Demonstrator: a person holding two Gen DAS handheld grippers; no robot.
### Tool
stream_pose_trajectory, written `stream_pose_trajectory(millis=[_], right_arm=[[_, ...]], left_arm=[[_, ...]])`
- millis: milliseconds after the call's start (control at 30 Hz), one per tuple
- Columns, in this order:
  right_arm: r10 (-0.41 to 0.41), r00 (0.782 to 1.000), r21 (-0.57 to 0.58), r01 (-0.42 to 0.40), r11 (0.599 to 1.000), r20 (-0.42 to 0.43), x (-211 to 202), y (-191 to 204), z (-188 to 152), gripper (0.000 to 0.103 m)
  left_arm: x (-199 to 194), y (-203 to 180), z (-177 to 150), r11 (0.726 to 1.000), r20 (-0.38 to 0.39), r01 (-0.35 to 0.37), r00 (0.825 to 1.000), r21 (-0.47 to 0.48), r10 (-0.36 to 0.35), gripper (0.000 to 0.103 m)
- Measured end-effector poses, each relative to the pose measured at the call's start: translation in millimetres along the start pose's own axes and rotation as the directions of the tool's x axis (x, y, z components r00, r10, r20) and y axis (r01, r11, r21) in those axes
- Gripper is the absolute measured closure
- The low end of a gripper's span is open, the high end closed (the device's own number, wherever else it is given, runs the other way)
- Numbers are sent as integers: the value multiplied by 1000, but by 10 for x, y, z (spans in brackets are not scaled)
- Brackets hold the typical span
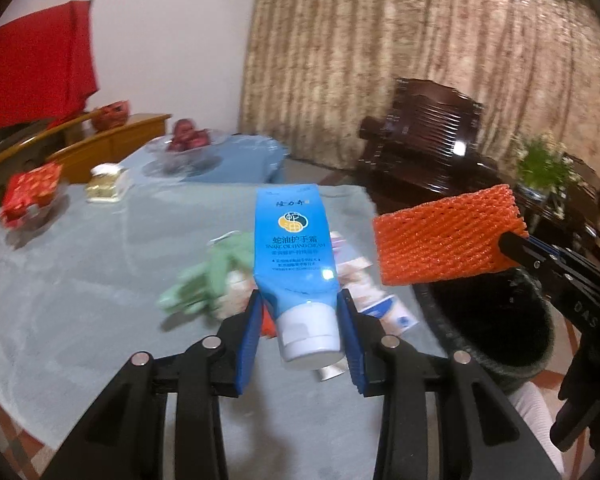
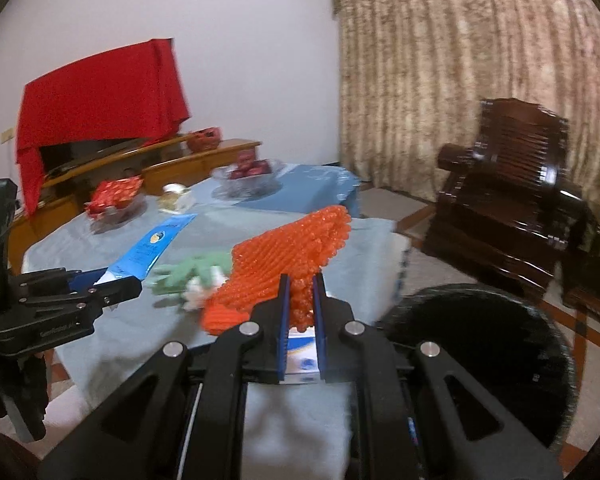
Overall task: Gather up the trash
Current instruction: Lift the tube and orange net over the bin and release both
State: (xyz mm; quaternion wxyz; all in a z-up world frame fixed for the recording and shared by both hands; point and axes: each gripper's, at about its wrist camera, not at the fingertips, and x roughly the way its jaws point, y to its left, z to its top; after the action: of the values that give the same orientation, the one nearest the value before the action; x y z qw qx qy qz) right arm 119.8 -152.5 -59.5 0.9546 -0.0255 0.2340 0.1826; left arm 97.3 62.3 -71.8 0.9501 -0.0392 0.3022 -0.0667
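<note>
Blue tube (image 1: pixel 294 240), orange mesh foam net (image 1: pixel 440 236), black bin (image 1: pixel 500 320), perhaps green glove (image 1: pixel 208 276)

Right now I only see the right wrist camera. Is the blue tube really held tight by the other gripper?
Observer: Yes. The left wrist view shows the left gripper pinching the tube just above its white cap.
Operator: What does the tube say?
Observer: Its label reads Snake Oil Hand Cream, under some Chinese writing.
Operator: Is my net near the bin?
Observer: From that side, the net, clamped in the right gripper, shows just above the bin's open mouth.
</note>
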Motion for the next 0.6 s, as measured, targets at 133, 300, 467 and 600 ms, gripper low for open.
stream_pose_trajectory(millis=[133, 300, 467, 600], right_arm=[[-82, 997, 34, 81, 996, 3, -125, -352, -48, 93], [-175, 985, 68, 174, 982, -4, -224, -731, -141, 93], [-254, 967, 95, 254, 962, -19, -298, -1044, -252, 93], [-304, 952, 109, 306, 946, -40, -329, -1288, -373, 93]], left_arm=[[173, -345, 77, 996, -6, 75, 997, 39, -74, 66], [371, -766, 155, 982, -22, 167, 986, 85, -166, 66], [537, -1164, 202, 961, -32, 244, 970, 129, -242, 66], [715, -1458, 231, 944, -55, 297, 955, 147, -292, 66]])
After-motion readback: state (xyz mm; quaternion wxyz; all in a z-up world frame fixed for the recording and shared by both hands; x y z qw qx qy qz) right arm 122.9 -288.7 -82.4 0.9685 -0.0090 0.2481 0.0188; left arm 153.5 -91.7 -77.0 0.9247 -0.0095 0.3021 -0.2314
